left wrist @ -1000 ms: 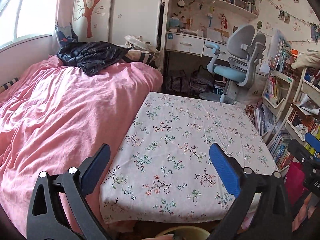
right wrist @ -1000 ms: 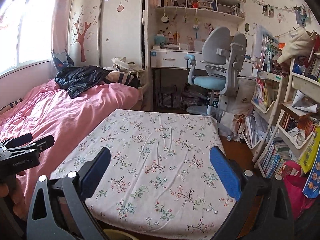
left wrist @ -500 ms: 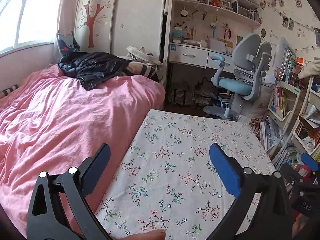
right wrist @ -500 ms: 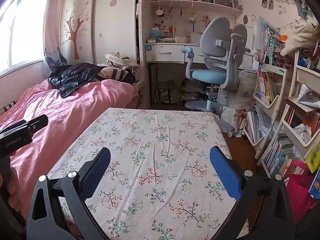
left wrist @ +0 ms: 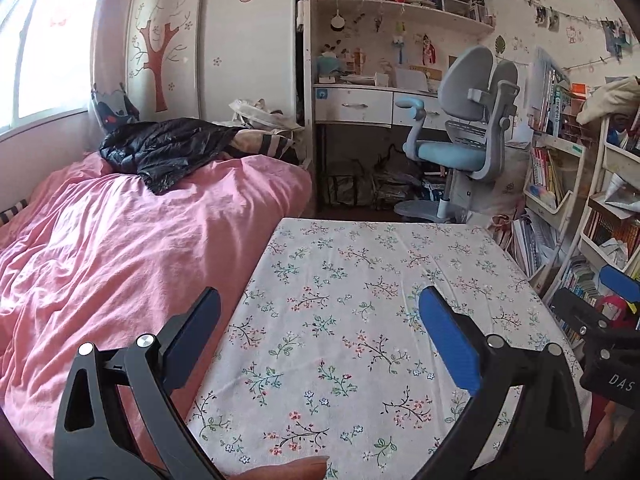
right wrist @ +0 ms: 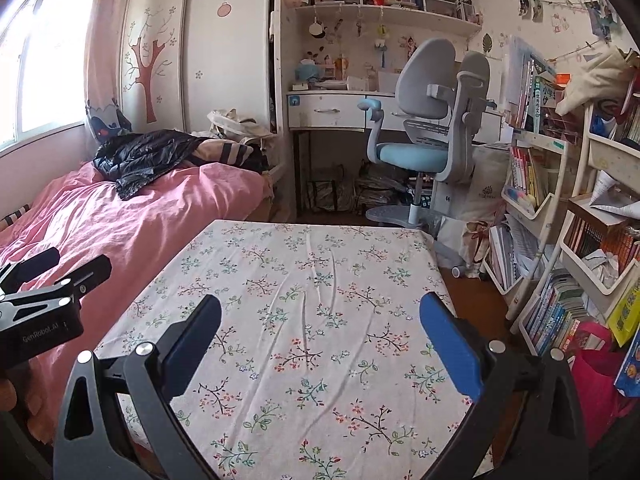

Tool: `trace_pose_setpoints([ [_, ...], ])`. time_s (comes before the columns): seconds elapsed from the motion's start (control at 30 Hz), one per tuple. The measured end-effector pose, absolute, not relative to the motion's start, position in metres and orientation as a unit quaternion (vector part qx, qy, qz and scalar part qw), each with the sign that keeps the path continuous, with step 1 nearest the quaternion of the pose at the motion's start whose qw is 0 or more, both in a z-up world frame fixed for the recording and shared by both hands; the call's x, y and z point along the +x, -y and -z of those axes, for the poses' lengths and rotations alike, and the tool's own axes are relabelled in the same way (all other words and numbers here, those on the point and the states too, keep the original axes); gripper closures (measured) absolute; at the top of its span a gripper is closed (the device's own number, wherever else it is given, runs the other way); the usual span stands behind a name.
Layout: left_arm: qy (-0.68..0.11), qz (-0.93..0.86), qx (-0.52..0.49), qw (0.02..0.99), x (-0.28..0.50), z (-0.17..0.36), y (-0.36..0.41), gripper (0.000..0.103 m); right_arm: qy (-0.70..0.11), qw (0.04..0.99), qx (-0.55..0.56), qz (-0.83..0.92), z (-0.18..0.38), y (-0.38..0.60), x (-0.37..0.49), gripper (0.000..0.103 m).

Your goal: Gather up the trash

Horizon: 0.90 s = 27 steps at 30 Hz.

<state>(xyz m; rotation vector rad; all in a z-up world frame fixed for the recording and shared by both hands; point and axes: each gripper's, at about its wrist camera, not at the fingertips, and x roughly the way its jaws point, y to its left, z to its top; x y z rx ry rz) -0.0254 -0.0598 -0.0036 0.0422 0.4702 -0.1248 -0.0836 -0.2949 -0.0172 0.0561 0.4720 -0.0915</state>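
Both claws stand wide open and hold nothing: the left gripper (left wrist: 320, 328) and the right gripper (right wrist: 320, 328) hover side by side above the square table covered with a white floral cloth (right wrist: 320, 264). No trash shows on this cloth in either view; its surface is bare, with only soft wrinkles. I cannot tell where the trash is from these pictures. Beside the table on the left lies the bed with a crumpled pink quilt (left wrist: 120, 240), and a shiny black plastic bag (left wrist: 168, 148) rests on its far end. I judge the step in hand is searching, so it is best to turn both cameras slowly and keep the jaws open until a piece is found.
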Motion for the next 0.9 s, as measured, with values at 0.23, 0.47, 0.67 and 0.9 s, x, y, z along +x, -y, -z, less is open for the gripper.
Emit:
trace_pose_setpoints([
  [0.23,-0.237,0.061,0.015,0.970,-0.0263,0.0051,0.0606,0.007,-0.235,0.970,0.030,0.047,0.0172,0.2985,-0.0820,0.007],
  [0.47,-0.237,0.060,0.015,0.970,-0.0248,0.0044,0.0605,0.007,-0.235,0.970,0.030,0.048,0.0174,0.2983,-0.0820,0.008],
  [0.67,-0.239,0.060,0.012,0.969,-0.0244,0.0045,0.0593,0.007,-0.237,0.970,0.026,0.048,0.0191,0.2992,-0.0824,0.008],
  [0.9,-0.239,0.058,0.009,0.969,-0.0246,0.0056,0.0571,0.007,-0.238,0.970,0.024,0.048,0.0212,0.3002,-0.0829,0.007],
])
